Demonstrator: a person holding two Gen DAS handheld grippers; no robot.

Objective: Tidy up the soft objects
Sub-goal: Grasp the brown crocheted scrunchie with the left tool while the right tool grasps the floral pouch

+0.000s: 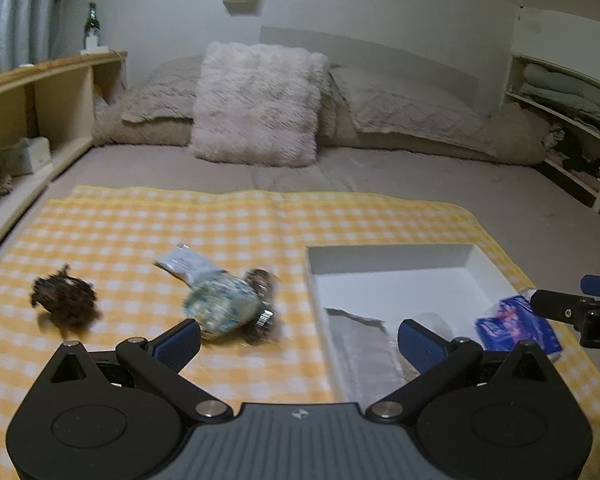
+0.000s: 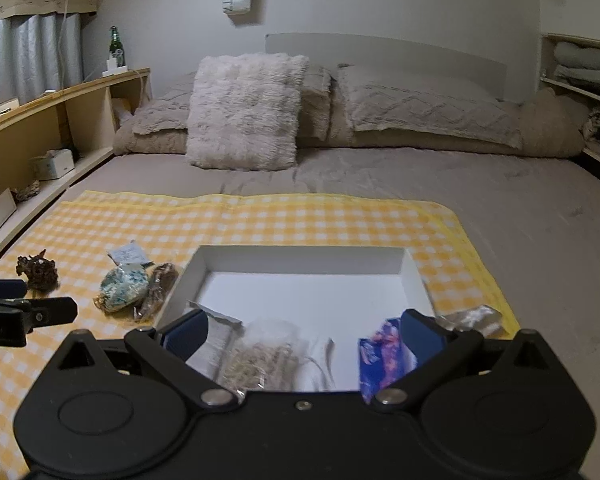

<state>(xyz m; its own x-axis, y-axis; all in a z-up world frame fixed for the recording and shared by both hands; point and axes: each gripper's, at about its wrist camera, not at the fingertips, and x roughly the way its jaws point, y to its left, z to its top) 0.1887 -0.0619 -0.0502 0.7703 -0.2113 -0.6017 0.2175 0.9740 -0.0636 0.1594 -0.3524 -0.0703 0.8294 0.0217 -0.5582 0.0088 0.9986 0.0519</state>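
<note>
Soft packets [image 2: 256, 360] are partly sitting in white box [image 2: 216, 258] w/ blue tissue pack [image 2: 384, 356] at its edge, speckled pouch [image 1: 220, 310] & dark clump [image 1: 64, 300] waiting on checked cloth [image 1: 180, 220], both grippers [image 1: 298, 340] [image 2: 304, 338] hanging wide apart, holding nothing.

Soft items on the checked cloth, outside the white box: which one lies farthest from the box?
The dark brown tangled clump, alone at the far left; the blue-green pouch and brown packet lie together beside the box.
</note>
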